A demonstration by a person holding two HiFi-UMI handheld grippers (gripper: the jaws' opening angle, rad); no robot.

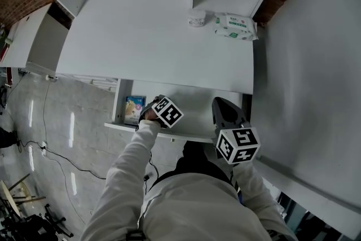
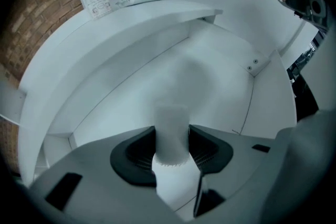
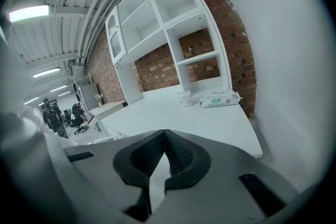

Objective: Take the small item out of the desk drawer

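The white desk (image 1: 152, 31) has its shallow white drawer (image 1: 194, 105) pulled open beneath the front edge. From overhead, the left gripper (image 1: 158, 112) points steeply down into the drawer, and its marker cube covers whatever it holds. Its own view settles that: a small white cylindrical item (image 2: 171, 128), with a notched rim at its near end, stands upright between the dark pads, pinched from both sides above the drawer floor. A small blue and cream packet (image 1: 134, 109) lies at the drawer's left end, seen only from the head view.

The right gripper (image 1: 221, 105) hangs over the drawer's right side. Its view shows the jaw tips pressed together with nothing between them, and looks across the desk top to a small white round jar (image 3: 184, 98) and a white and green pack of wipes (image 3: 219, 97) beside it, under white shelving (image 3: 157, 13) against a red brick wall (image 3: 157, 68).
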